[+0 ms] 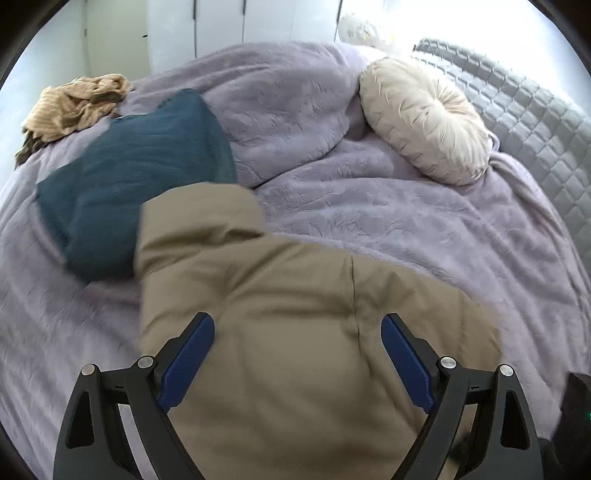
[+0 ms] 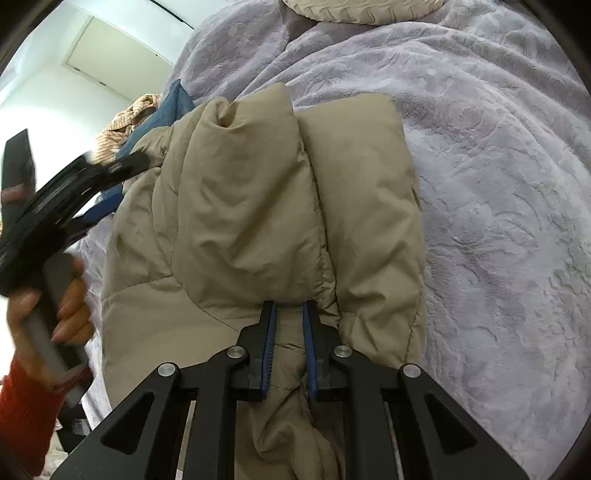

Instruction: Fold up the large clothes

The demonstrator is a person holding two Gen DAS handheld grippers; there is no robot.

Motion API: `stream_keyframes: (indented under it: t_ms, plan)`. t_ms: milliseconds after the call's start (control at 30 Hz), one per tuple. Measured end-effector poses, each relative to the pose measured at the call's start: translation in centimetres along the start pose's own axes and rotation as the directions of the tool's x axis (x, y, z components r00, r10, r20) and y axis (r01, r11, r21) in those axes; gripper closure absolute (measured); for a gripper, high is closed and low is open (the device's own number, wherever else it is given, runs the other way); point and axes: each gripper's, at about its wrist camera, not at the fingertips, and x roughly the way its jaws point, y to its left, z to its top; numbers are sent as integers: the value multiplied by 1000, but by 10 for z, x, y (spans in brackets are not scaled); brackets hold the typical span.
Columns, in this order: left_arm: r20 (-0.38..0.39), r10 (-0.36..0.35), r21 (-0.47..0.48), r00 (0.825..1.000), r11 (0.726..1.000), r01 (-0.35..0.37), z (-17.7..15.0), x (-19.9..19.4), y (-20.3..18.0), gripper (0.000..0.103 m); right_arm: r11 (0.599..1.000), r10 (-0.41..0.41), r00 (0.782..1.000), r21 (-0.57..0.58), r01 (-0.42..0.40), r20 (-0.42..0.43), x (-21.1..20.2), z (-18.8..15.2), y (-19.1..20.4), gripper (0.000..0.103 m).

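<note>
A tan puffer jacket (image 1: 280,295) (image 2: 266,206) lies bunched and partly folded on a lilac fleece blanket. My left gripper (image 1: 297,328) hovers over the jacket's near part with its blue pads wide apart and nothing between them. In the right wrist view my right gripper (image 2: 289,314) is shut on a pinched fold of the jacket at its near edge. The left gripper (image 2: 74,192) also shows there, blurred at the left edge, held by a hand (image 2: 70,302) in a red sleeve.
A folded teal garment (image 1: 133,192) lies left of the jacket, with a crumpled beige striped garment (image 1: 77,107) beyond it. A round cream pillow (image 1: 424,118) rests by the grey quilted headboard (image 1: 524,122). White wardrobe doors (image 1: 221,26) stand behind the bed.
</note>
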Motion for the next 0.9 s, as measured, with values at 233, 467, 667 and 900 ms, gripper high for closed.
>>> stream_keyframes:
  t_ms: [233,467,667,900]
  plan:
    - [-17,28,-49,999,998,-29,-71,-55,23,11,996,-87,995,-13,87,40,-12,-6,12,86]
    - [-71,55,-115,996,991,-63,-132,-78,44,11,978,-192,972,-59,201,135,-63,-31,42,84]
    - [-102,48,-155,994,986,-64,-153,-72,50,9,961,-264,964,-78,266,39,-55,-61,46,84]
    - [-151,65,-139,986,987,-87,-153,-82,46,9,957,-287,958,-61,285,-14,-54,-58,50,84]
